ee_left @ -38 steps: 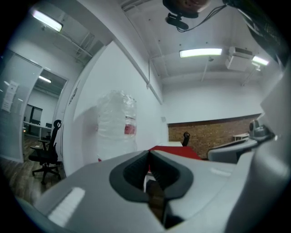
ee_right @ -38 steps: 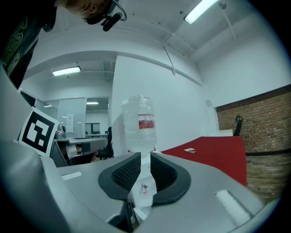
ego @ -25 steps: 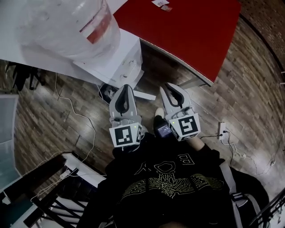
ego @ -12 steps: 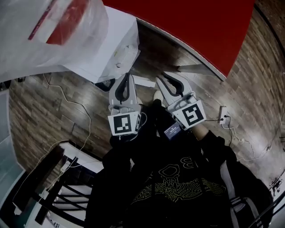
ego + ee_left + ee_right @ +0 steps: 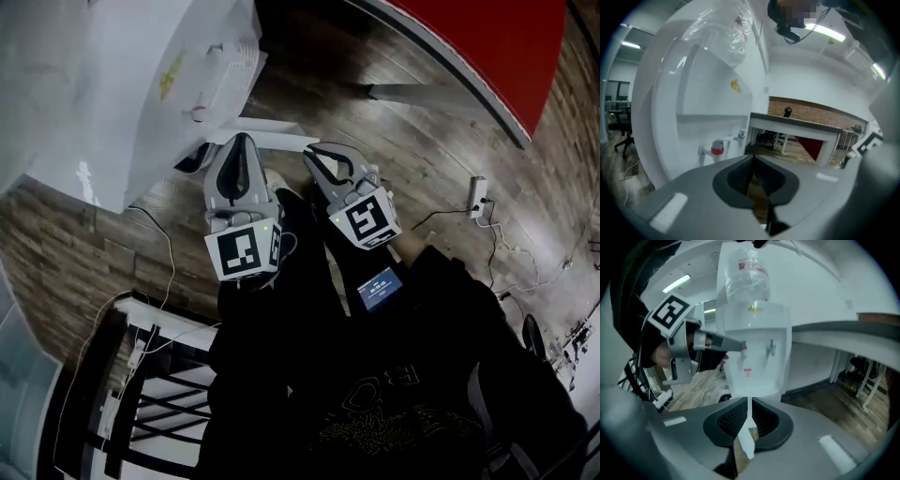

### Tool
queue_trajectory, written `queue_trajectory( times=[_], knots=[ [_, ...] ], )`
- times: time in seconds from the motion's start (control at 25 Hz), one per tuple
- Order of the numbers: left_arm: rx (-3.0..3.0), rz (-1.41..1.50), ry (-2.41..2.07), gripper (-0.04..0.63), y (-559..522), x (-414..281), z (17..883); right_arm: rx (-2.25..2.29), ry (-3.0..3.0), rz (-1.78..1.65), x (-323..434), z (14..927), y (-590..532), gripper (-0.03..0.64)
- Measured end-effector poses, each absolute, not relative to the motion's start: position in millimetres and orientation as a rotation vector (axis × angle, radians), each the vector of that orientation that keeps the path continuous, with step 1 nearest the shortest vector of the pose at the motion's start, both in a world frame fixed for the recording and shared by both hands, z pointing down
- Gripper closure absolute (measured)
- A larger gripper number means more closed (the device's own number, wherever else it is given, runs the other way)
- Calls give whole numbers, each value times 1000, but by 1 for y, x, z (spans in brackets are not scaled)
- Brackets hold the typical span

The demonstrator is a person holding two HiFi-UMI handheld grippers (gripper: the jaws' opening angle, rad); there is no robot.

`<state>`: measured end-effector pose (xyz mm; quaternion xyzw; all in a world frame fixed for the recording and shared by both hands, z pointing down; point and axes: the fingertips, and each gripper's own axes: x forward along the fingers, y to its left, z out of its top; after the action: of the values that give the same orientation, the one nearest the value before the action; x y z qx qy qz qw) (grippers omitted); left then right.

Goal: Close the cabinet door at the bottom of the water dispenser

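Observation:
The white water dispenser (image 5: 141, 84) fills the head view's upper left, its taps (image 5: 202, 112) facing me. Its open cabinet door (image 5: 272, 141) shows as a thin white strip running right from the base. My left gripper (image 5: 241, 141) points at that strip with its tips together and nothing in them; its own view faces the dispenser (image 5: 693, 93) and the red tap (image 5: 717, 149). My right gripper (image 5: 311, 155) sits by the strip's free end. Its jaws (image 5: 749, 401) are closing to a thin slit, and the white door edge (image 5: 747, 441) shows through it, beyond the pads.
A red table (image 5: 506, 47) with a white leg (image 5: 422, 92) stands at the upper right. A power strip (image 5: 478, 197) and cables lie on the wooden floor at right. A black rack (image 5: 122, 394) is at lower left, and a loose wire (image 5: 164, 244) runs beside it.
Both grippers have sunk toward the dispenser's base and the view has dropped with them. The bottle on top has left the head view. The right jaws have narrowed.

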<state>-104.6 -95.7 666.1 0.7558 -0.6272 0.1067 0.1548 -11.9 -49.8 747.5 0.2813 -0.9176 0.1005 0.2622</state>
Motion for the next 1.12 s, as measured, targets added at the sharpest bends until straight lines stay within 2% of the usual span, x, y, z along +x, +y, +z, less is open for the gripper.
queue_trajectory(
  times=[0.2, 0.36, 0.6, 0.88, 1.12],
  knots=[
    [2129, 281, -1790, 588, -80, -117, 699, 643, -2365, 277, -18, 839, -19, 553],
    [2096, 320, -1783, 588, -66, -125, 727, 555, -2235, 217, -14, 913, -3, 497],
    [2067, 341, -1748, 588, -56, -126, 747, 534, -2130, 148, -22, 953, -8, 545],
    [2064, 294, -1740, 588, -70, -122, 742, 513, -2143, 174, -18, 956, -30, 546],
    [2043, 293, -1754, 588, -71, -124, 737, 572, -2139, 176, -11, 954, -100, 551]
  ],
)
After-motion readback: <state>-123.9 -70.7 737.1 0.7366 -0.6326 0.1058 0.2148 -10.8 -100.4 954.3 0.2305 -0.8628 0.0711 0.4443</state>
